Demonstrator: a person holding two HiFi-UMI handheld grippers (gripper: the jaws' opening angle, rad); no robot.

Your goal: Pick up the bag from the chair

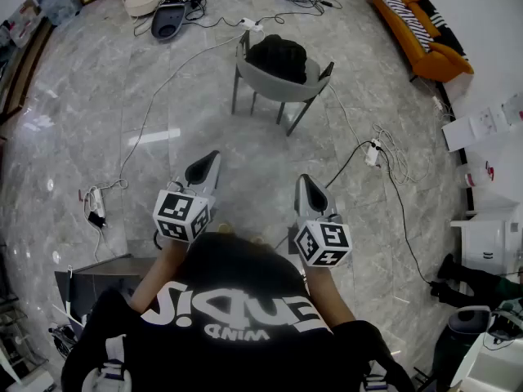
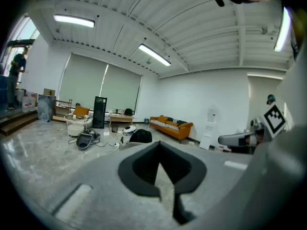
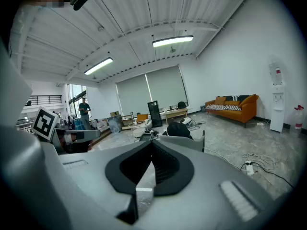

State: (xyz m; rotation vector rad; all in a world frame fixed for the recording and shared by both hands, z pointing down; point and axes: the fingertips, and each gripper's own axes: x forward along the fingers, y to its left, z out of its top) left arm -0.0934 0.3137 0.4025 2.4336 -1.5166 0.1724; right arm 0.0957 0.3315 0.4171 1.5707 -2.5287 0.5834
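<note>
Bag (image 1: 278,58), head view: black and slumped on the seat of a grey chair (image 1: 283,86). The chair stands on the marble floor (image 1: 82,96), well ahead of the person. Left hand-held gripper (image 1: 207,160) and right hand-held gripper (image 1: 304,181) are held out side by side close to the body. Both are aimed toward the chair, well apart from it, and neither touches anything. Judgement: approach step, pick-up not yet begun, task at its start.

Left gripper view: jaws together, tips meeting, nothing btwn them. Bag (image 2: 140,136) shows just over the tips, far off. Right hand-held gripper (image 2: 240,139) shows at the frame's right.

Right gripper view: jaws likewise closed tip to tip, empty. Bag (image 3: 180,129) sits on the chair (image 3: 192,143), just right of the tips and well apart from them.

Next move, est.: walk in to close the gap, then open at least one pair of jaws before reaching. Come down on a fold or the top of the bag. No handle or strap can be made out from here, so the grip pt must be chosen on arrival. Soft bag is likely to sag on lifting. Power strip (image 1: 373,152) w/ cables lies on the floor right of the chair, a trip risk on approach.
</note>
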